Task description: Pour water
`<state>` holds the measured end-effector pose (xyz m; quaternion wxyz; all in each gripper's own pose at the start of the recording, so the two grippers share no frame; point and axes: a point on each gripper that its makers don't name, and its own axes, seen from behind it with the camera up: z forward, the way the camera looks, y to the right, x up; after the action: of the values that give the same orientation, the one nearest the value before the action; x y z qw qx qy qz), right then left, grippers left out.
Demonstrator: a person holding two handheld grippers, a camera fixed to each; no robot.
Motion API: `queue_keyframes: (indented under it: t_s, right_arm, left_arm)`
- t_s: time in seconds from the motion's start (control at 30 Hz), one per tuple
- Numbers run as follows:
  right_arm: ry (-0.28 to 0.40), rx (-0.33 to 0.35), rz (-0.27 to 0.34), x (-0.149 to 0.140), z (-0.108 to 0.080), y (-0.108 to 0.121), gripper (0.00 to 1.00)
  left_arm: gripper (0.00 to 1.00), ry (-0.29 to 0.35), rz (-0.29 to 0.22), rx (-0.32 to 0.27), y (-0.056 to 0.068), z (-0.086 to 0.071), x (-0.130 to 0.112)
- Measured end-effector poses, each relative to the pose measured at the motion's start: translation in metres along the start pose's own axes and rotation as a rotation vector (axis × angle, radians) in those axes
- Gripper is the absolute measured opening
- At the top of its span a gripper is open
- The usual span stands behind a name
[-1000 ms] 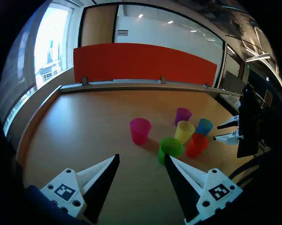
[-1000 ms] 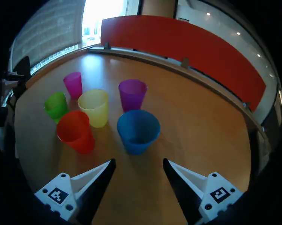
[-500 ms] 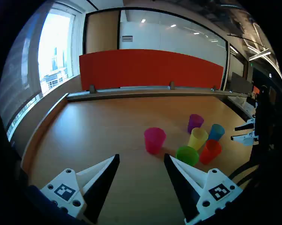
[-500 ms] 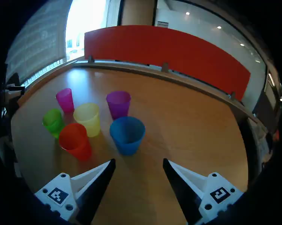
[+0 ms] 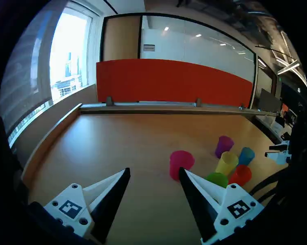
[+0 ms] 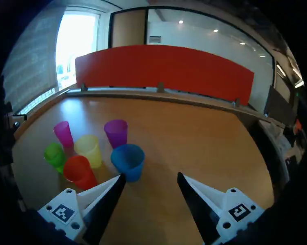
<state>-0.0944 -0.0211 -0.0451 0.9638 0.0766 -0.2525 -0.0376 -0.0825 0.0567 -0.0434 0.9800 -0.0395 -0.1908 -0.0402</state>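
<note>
Right gripper view: my right claw point(image 6: 150, 174) is wide open, blue cup point(image 6: 127, 159) just ahead. My left claw point(image 5: 154, 169) is wide too, pink cup point(image 5: 180, 159) by its right finger.

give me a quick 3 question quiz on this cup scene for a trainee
1. True or false: the left gripper and the right gripper are both open and hold nothing.
2. How many cups stand on the table?
3. Fill in: in the right gripper view, the ___ cup stands in the middle of the group, with the others around it.

Key: 1 true. 2 six. 3 yellow, the yellow cup.
</note>
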Motion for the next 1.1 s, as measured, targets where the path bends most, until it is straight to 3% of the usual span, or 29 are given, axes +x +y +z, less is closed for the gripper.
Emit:
queue_keyframes:
  t_s: [0.5, 0.7, 0.9, 1.1]
  right_arm:
    - [0.253, -0.131, 0.089, 0.073, -0.018, 0.046, 0.97]
    - [0.325, -0.161, 0.072, 0.102, -0.028, 0.054, 0.97]
    - [0.356, -0.164, 0.072, 0.107, -0.032, 0.05, 0.97]
    - [0.391, -0.177, 0.064, 0.118, -0.042, 0.048, 0.97]
  left_arm:
    - [0.87, 0.068, -0.034, 0.05, -0.027, 0.014, 0.019]
    - [0.87, 0.118, -0.025, 0.051, -0.028, 0.016, 0.036]
    - [0.87, 0.167, -0.004, 0.032, -0.022, 0.02, 0.046]
    - [0.87, 0.234, -0.007, 0.033, -0.027, 0.02, 0.055]
